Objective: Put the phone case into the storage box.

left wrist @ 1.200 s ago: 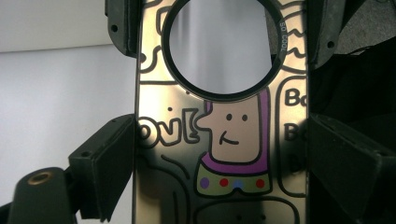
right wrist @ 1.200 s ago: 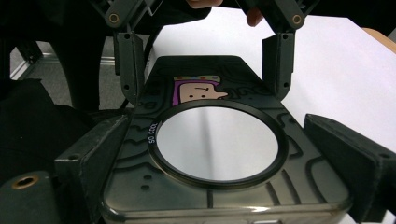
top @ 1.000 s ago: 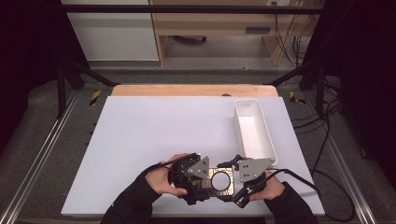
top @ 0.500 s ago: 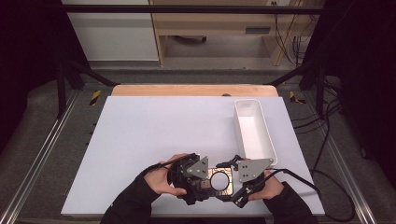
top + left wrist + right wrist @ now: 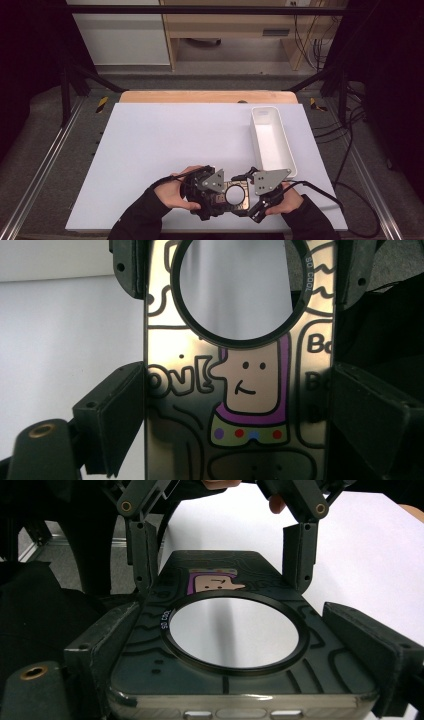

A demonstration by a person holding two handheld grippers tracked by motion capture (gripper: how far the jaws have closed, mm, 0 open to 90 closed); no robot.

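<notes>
A glossy phone case (image 5: 224, 200) with cartoon line art and a black round ring is held level just above the table's near edge, between both hands. My left gripper (image 5: 215, 196) clamps its left half and my right gripper (image 5: 253, 198) clamps its right half. In the left gripper view, the left gripper (image 5: 240, 425) has its jaws pressed on the two long edges of the case (image 5: 250, 385), beside a purple cartoon figure. The right gripper view has the right gripper (image 5: 235, 665) shut on the ring end of the case (image 5: 150, 645), with the other gripper's jaws on the far end.
A long white bin (image 5: 256, 135) stands at the right of the white table (image 5: 165, 140), just beyond my right hand. Black cables trail off the table's right side. Metal rails run along both sides.
</notes>
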